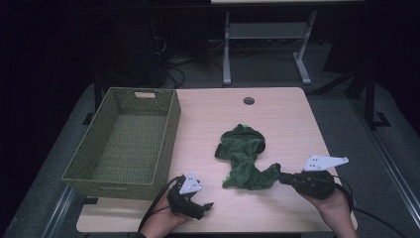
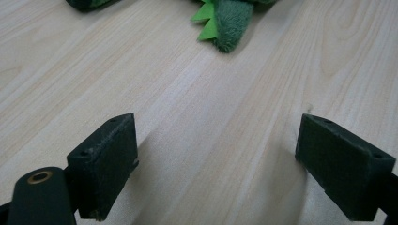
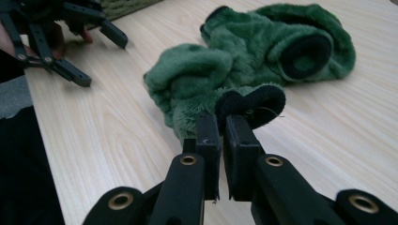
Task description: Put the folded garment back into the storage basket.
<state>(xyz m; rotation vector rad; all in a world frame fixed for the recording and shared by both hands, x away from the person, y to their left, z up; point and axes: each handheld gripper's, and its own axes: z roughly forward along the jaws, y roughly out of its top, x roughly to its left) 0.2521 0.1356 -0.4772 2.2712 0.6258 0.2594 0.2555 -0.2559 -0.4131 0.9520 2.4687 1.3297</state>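
A green plush garment (image 1: 242, 153) with black-lined openings lies crumpled on the wooden table (image 1: 287, 119), right of centre. My right gripper (image 1: 280, 177) is at its near right corner, shut on a black-lined cuff (image 3: 253, 105) of the garment (image 3: 263, 51); in the right gripper view (image 3: 221, 126) the jaws stand almost together with the fabric pinched at their tips. My left gripper (image 1: 208, 206) rests near the table's front edge, left of the garment. Its jaws (image 2: 218, 159) stand wide open over bare wood, with a light-green spiked edge of the garment (image 2: 227, 23) farther ahead. The left gripper (image 3: 101, 61) also appears in the right gripper view.
A green woven basket (image 1: 114, 188) with nothing in it stands on the table's left side, close to my left hand. A round cable hole (image 1: 248, 100) sits near the far edge. Beyond the table are a white desk frame (image 1: 267, 34) and dark floor.
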